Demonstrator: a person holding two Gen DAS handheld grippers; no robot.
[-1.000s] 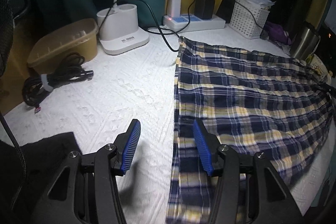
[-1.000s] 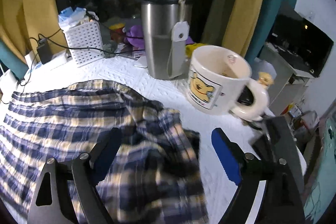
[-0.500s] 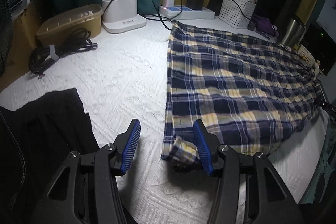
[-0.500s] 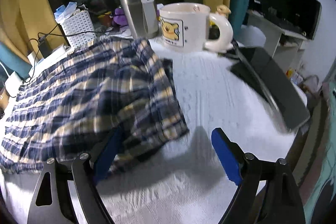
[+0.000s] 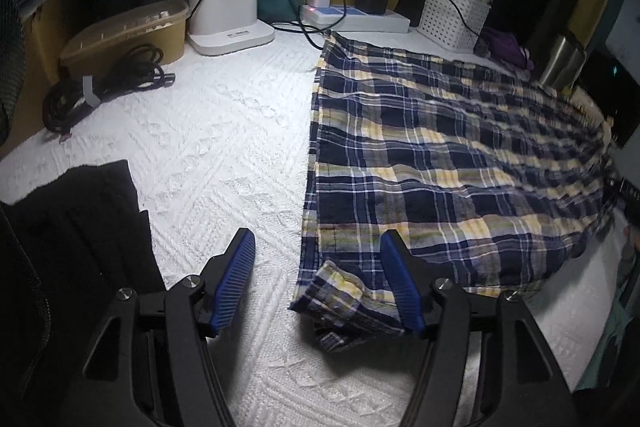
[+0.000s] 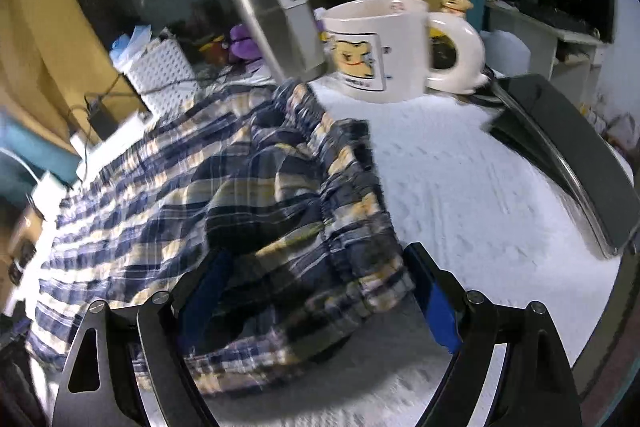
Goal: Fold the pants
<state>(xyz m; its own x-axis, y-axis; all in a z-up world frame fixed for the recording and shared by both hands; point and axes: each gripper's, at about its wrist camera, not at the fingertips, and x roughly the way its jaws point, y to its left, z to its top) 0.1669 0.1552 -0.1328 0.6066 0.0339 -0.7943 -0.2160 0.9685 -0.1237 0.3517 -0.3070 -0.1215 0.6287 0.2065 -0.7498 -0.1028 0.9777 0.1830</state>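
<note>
Navy, yellow and white plaid pants (image 5: 440,163) lie spread on the white textured cover (image 5: 224,147). My left gripper (image 5: 318,281) hovers at their near left corner and its jaws are opening. A turned-over hem corner (image 5: 340,291) lies between the blue pads (image 5: 234,283), close to the right one, with neither pad pressing on it. In the right wrist view the bunched waistband end of the pants (image 6: 312,227) fills the gap of my right gripper (image 6: 320,301). Its jaws are closing around that cloth, which partly hides the left finger.
A cream mug (image 6: 384,47) and a steel tumbler (image 6: 276,15) stand just beyond the waistband, with a dark flat device (image 6: 568,155) to the right. At the back are a white basket (image 5: 456,15), a power strip (image 5: 356,19), a white stand (image 5: 228,15), a brown tub (image 5: 124,35) and coiled cable (image 5: 104,83). Black cloth (image 5: 72,227) lies near left.
The left gripper drew back to the pants' near corner, where a folded hem now shows, and its jaws widened. The right gripper dropped and rolled toward the waistband and its jaws narrowed around the cloth.
</note>
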